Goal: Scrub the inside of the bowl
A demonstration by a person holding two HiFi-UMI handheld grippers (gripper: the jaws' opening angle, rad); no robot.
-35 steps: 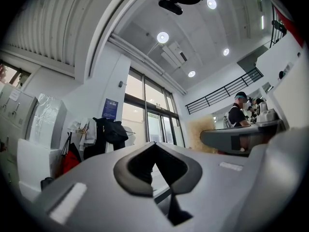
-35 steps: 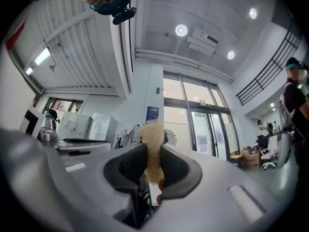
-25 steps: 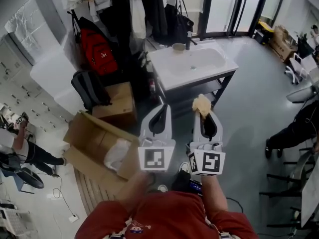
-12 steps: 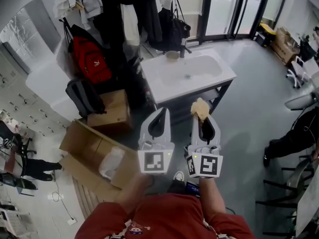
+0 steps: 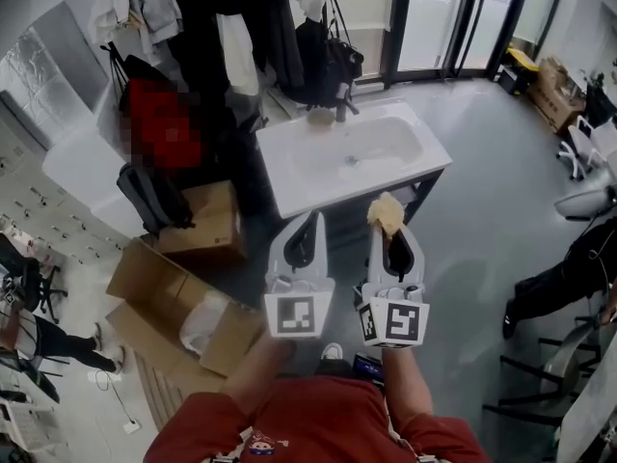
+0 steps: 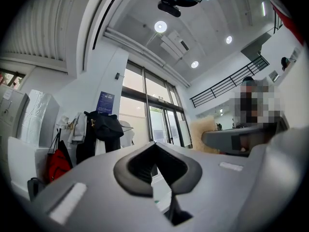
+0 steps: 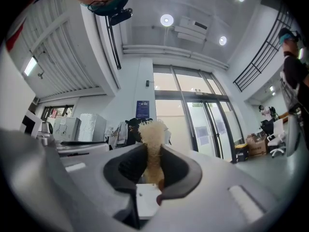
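A person holds both grippers side by side at chest height, short of a white sink [image 5: 289, 189]. My left gripper [image 5: 312, 218] is shut with nothing between its jaws; in the left gripper view [image 6: 155, 149] its tips meet. My right gripper [image 5: 388, 222] is shut on a tan sponge [image 5: 387, 211], which sticks up past the jaw tips. The right gripper view shows that sponge [image 7: 152, 135] pinched between the dark pads. A small bowl [image 5: 319, 116] sits at the sink's back edge beside a dark tap [image 5: 342, 101].
An open cardboard box [image 5: 164, 287] with a white bag lies on the floor at the left, a closed box [image 5: 204, 222] behind it. Bags and hanging coats [image 5: 231, 27] stand left of the sink. A seated person [image 5: 564, 273] and chairs are at the right.
The sink and boxes have slid left and down in the head view as the person moves closer. Both grippers keep the same pose and the sponge stays gripped.
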